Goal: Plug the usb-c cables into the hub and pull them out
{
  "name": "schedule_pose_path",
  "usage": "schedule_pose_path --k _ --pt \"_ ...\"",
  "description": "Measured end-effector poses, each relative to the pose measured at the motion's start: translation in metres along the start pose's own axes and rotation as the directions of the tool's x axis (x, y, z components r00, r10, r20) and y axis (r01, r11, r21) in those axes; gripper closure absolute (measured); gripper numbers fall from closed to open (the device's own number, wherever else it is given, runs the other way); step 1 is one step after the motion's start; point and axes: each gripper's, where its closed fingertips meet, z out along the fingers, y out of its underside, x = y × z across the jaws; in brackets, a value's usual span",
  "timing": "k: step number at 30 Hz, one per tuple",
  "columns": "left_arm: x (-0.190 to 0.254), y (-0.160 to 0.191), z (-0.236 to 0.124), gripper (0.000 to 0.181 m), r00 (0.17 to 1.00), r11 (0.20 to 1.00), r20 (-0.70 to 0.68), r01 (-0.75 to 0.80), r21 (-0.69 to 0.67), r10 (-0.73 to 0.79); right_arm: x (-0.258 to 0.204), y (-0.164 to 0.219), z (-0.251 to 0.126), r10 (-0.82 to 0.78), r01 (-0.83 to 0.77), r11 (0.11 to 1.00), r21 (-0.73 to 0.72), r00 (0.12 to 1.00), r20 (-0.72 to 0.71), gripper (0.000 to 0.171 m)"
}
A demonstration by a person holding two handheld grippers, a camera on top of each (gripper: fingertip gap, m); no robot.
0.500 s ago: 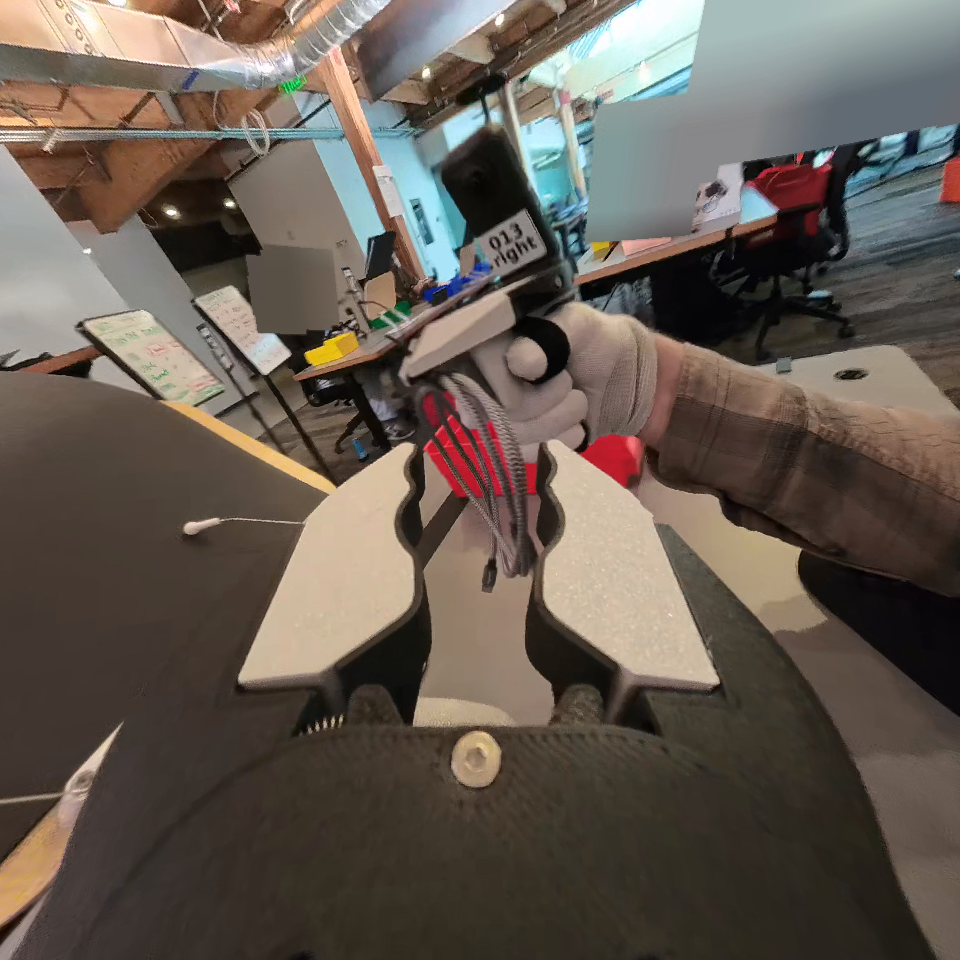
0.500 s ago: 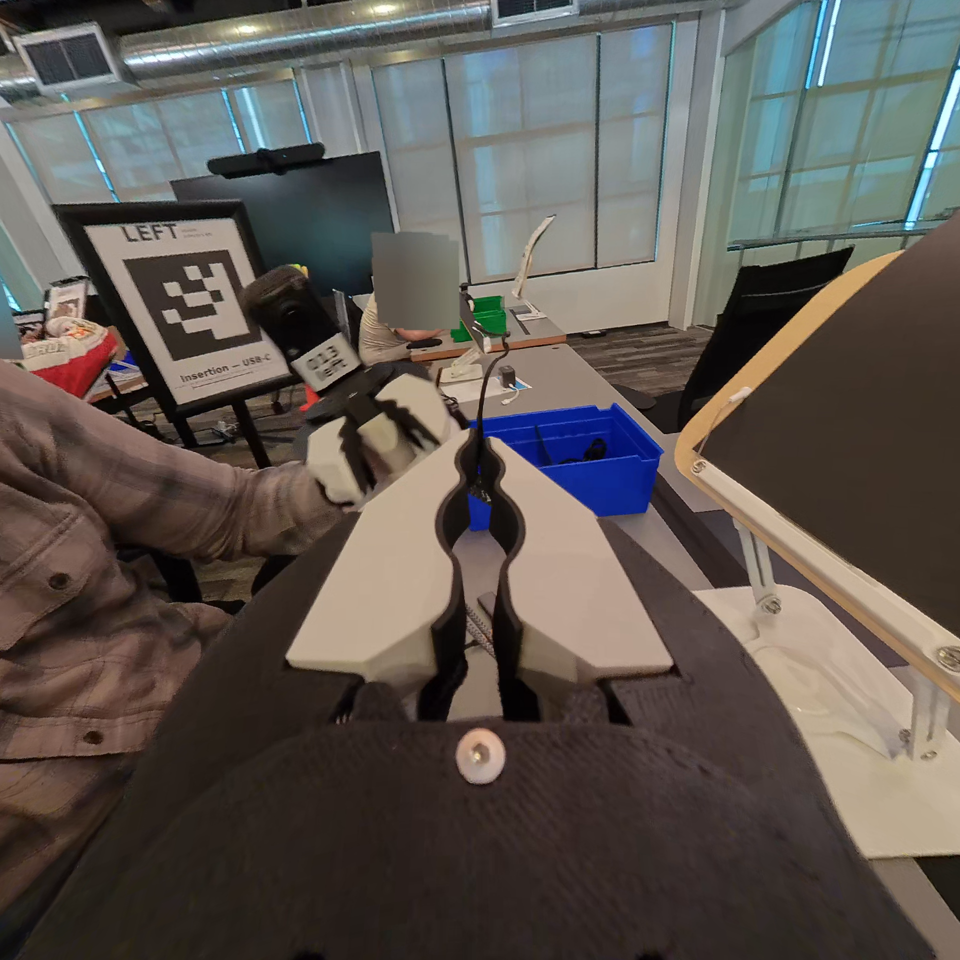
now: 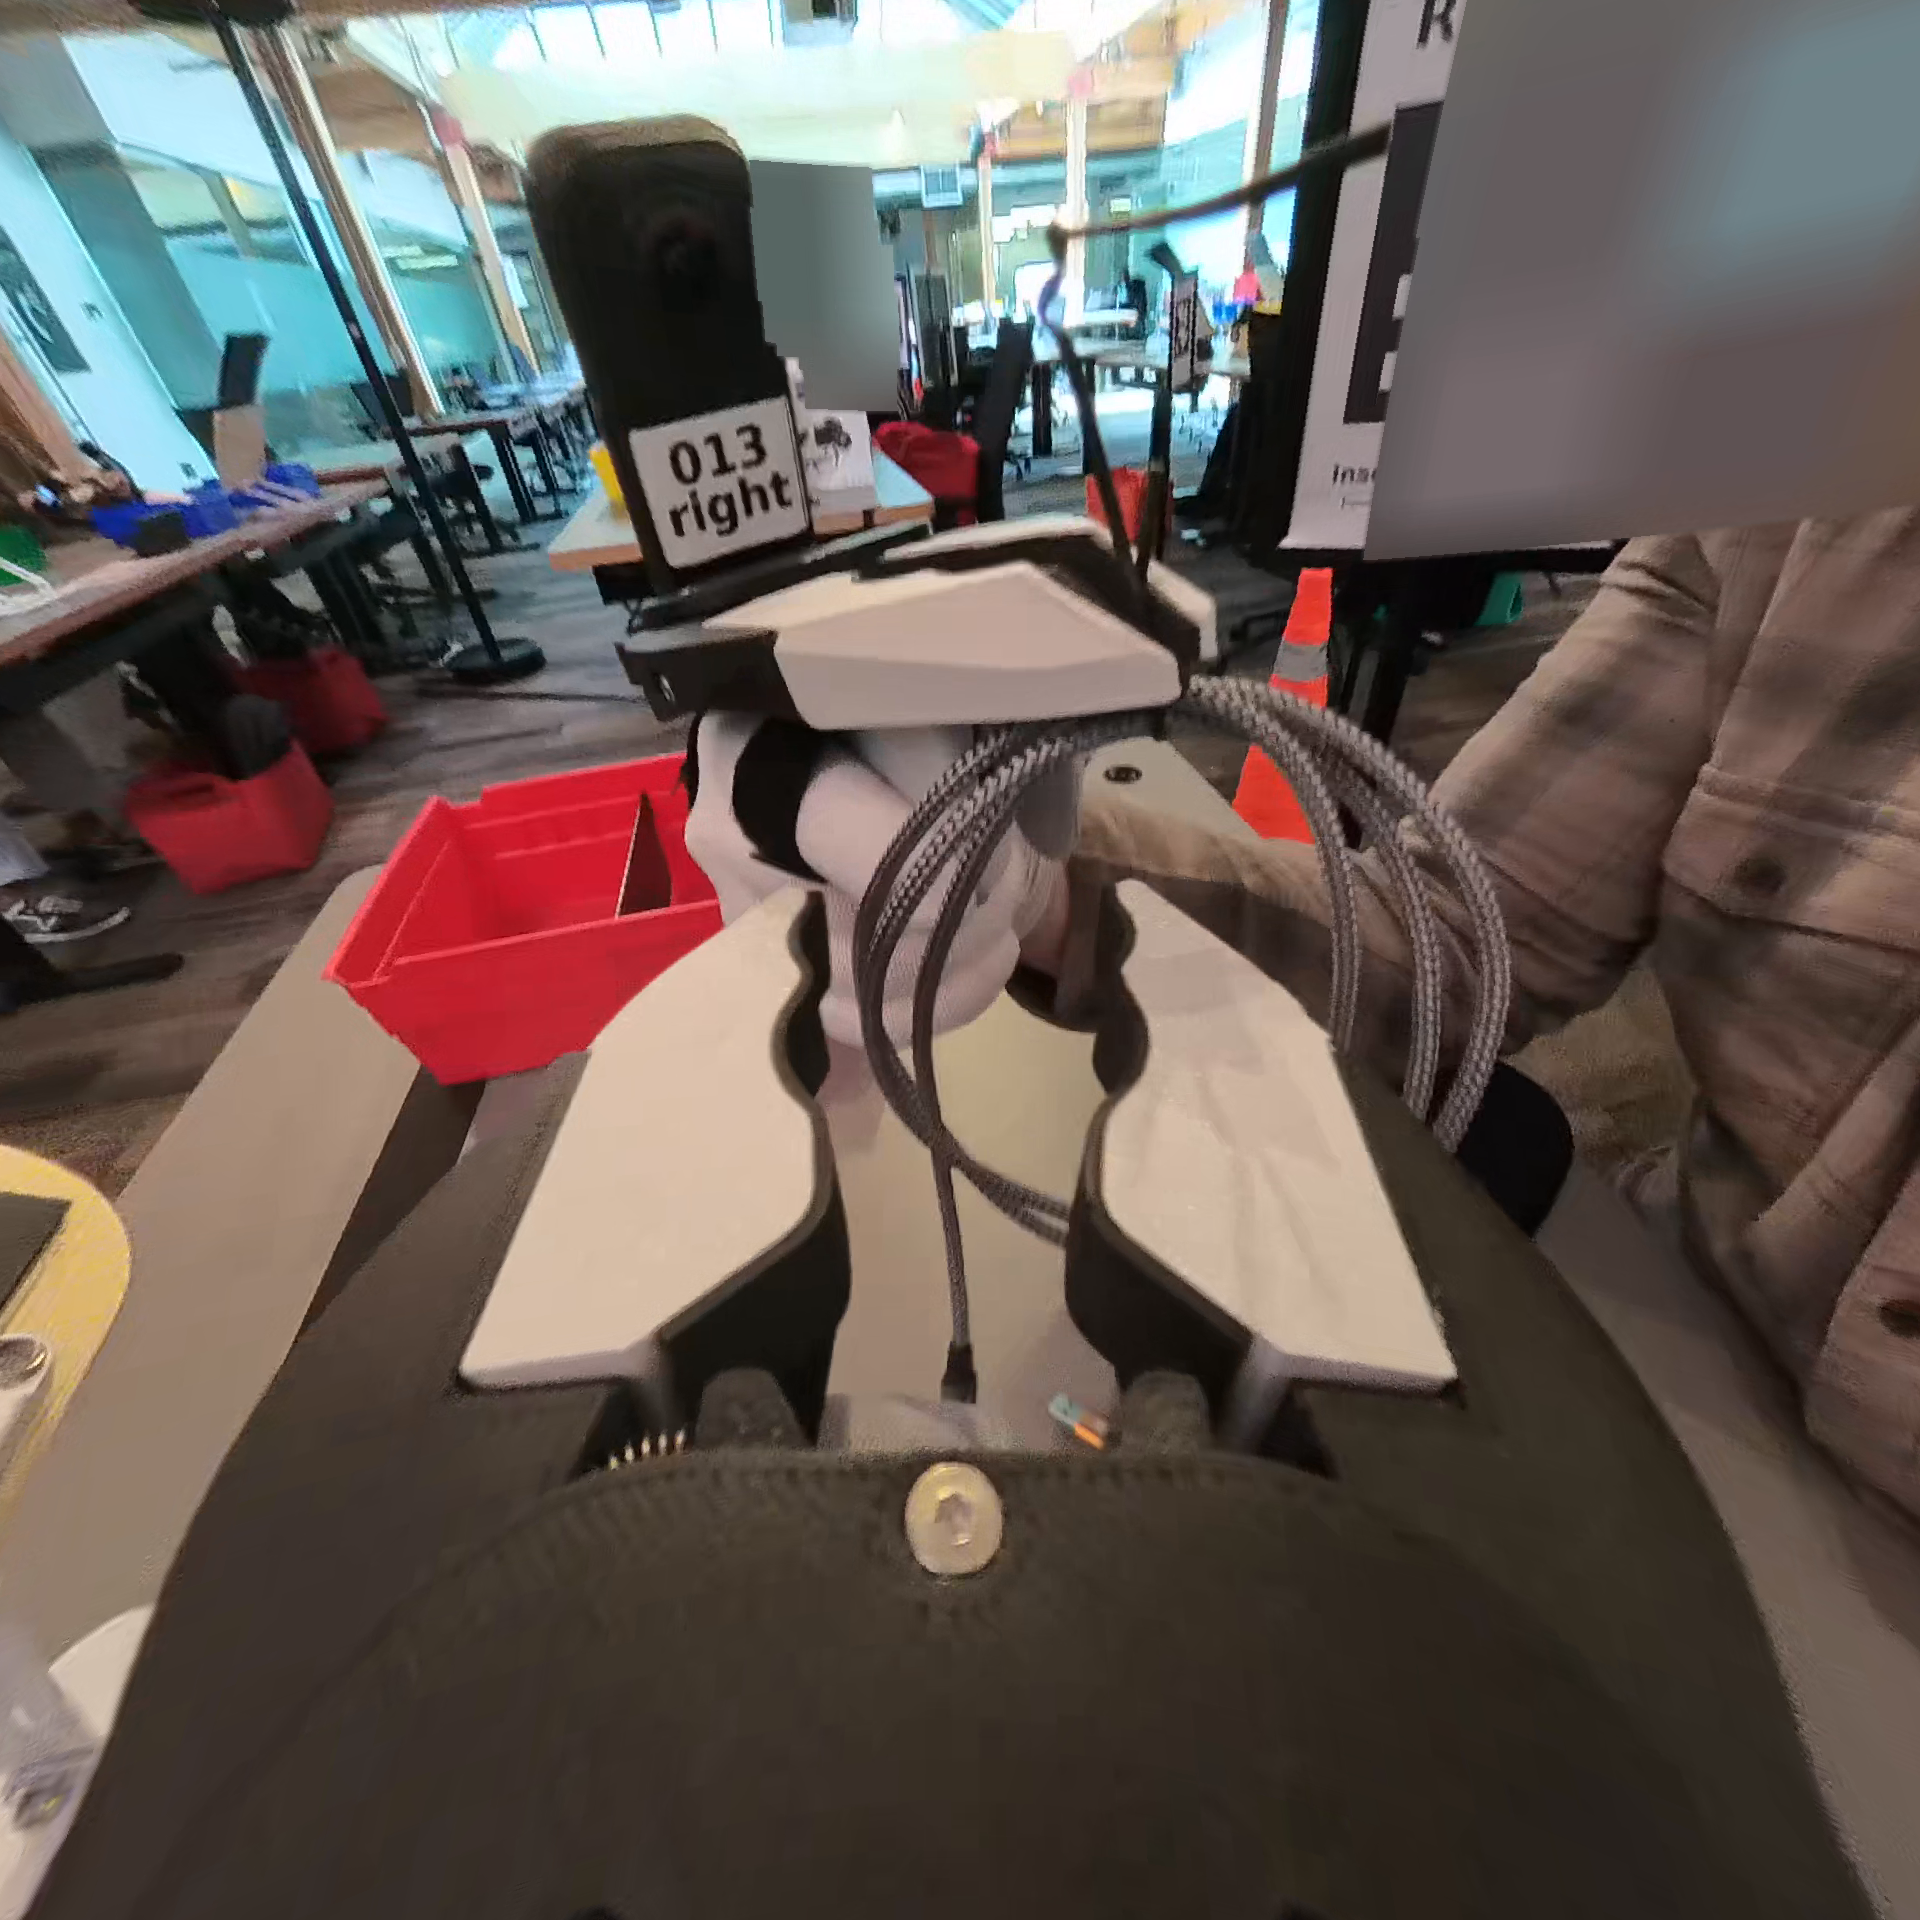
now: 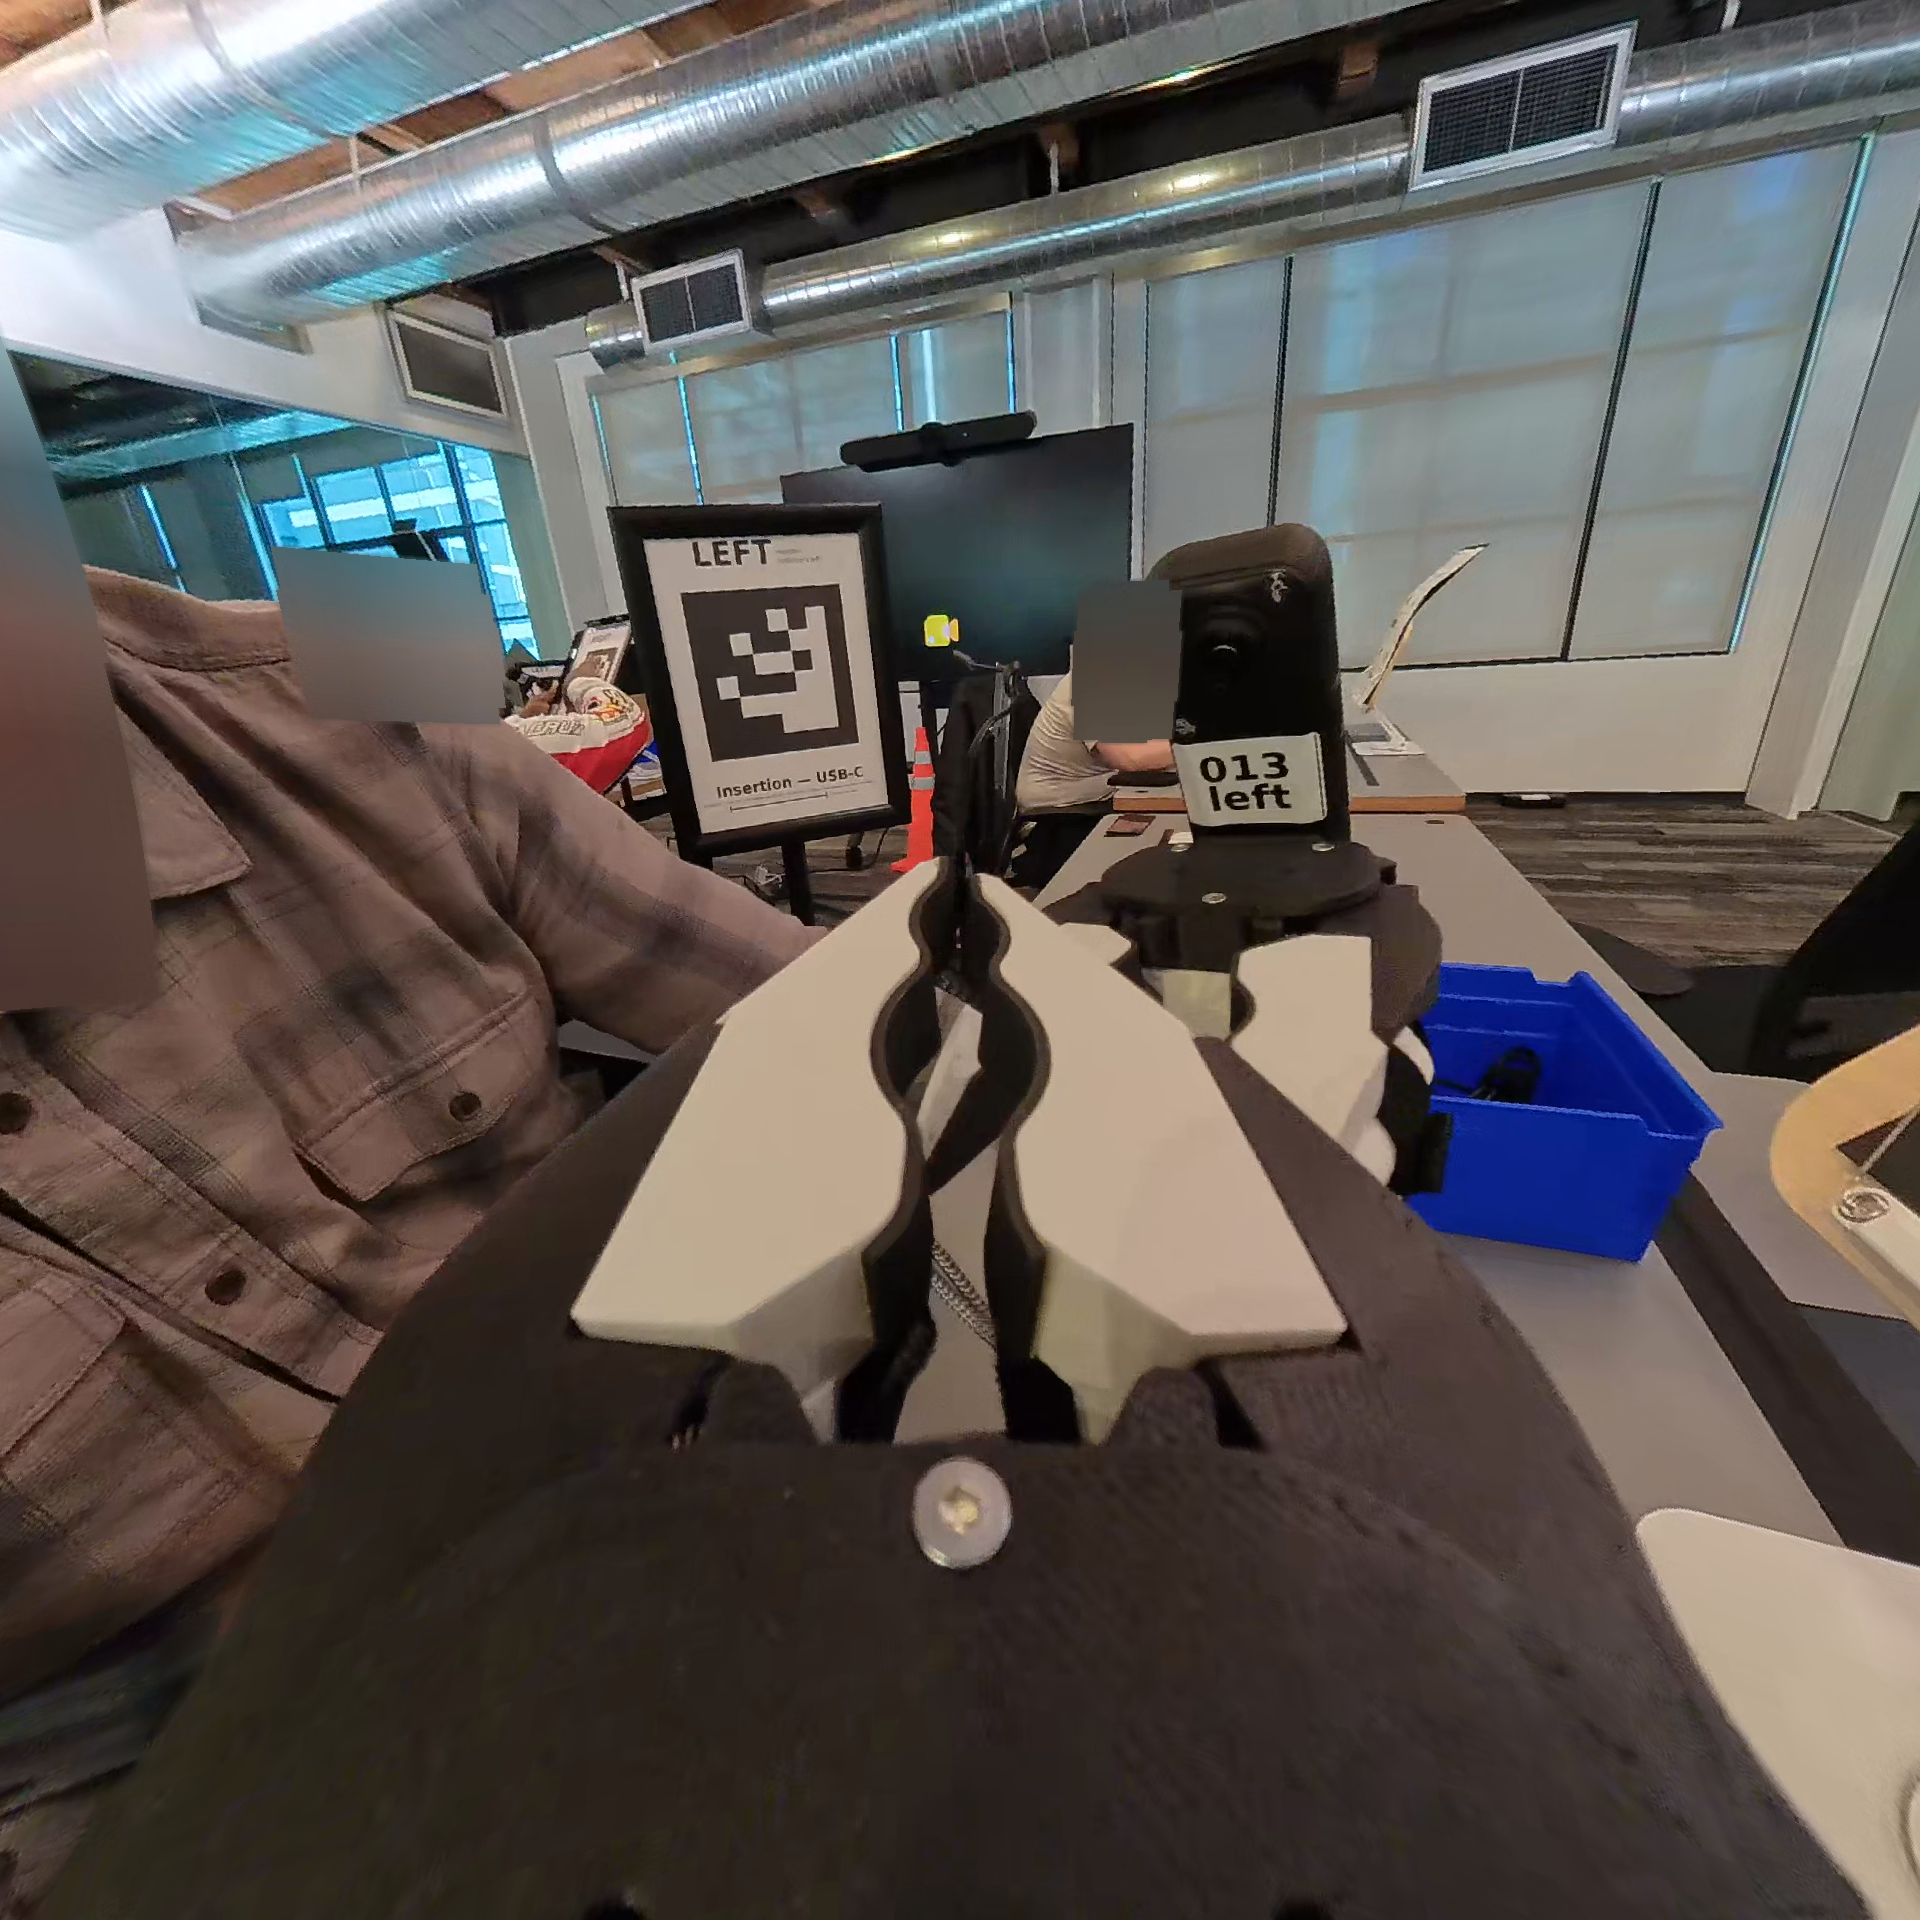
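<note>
Since half a second ago both claws have swung round: the left wrist view, which had the black board beside it, now looks over the desk (image 3: 260, 1195) at the red bin, and the cables hang much lower between its fingers.

Nearest in that view, the left claw (image 3: 961, 1060) stands wide open, holding nothing. A loose plug end of the grey braided usb-c cables (image 3: 940, 894) dangles into the gap between its fingers, touching neither as far as I can see. Just beyond hangs the rest of the bundle, looping down from the right claw (image 3: 977, 644), which a white-gloved hand (image 3: 873, 831) carries above. Left of the bundle sits the red bin (image 3: 520, 925), at the desk's edge. Behind it stands an orange cone (image 3: 1283, 727) on the floor.

Only the right wrist view shows the grip itself: the right claw (image 4: 961, 935) is pressed nearly closed, a dark cable pinched at its tips and braid showing lower in the slot. Right of it is the left claw (image 4: 1236, 987), then a blue bin (image 4: 1558, 1122) on the desk (image 4: 1558, 904). No hub is in either view.
</note>
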Motion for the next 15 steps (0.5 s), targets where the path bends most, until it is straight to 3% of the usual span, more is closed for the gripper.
schedule_pose_path --k 4,7,14,15 --pt "-0.0076 -0.0040 0.0037 0.153 0.998 0.998 0.056 -0.002 0.057 -0.001 0.0011 0.0018 0.0019 0.011 -0.011 1.000 -0.001 1.000 0.005 0.171" --pt "-0.0070 -0.0057 0.0063 0.156 0.998 0.996 0.059 0.007 0.092 -0.012 -0.0004 -0.0002 0.0001 0.013 -0.013 1.000 0.008 1.000 0.009 0.171" --pt "-0.0073 -0.0023 0.0061 0.166 0.993 0.998 0.107 -0.053 0.046 0.048 0.0036 0.0020 -0.0056 0.013 -0.013 1.000 -0.009 1.000 -0.024 0.171" --pt "-0.0096 -0.0014 0.0032 0.174 0.992 0.998 0.120 -0.053 0.038 0.049 0.0028 0.0008 -0.0070 0.013 -0.013 1.000 -0.005 1.000 -0.022 0.171"
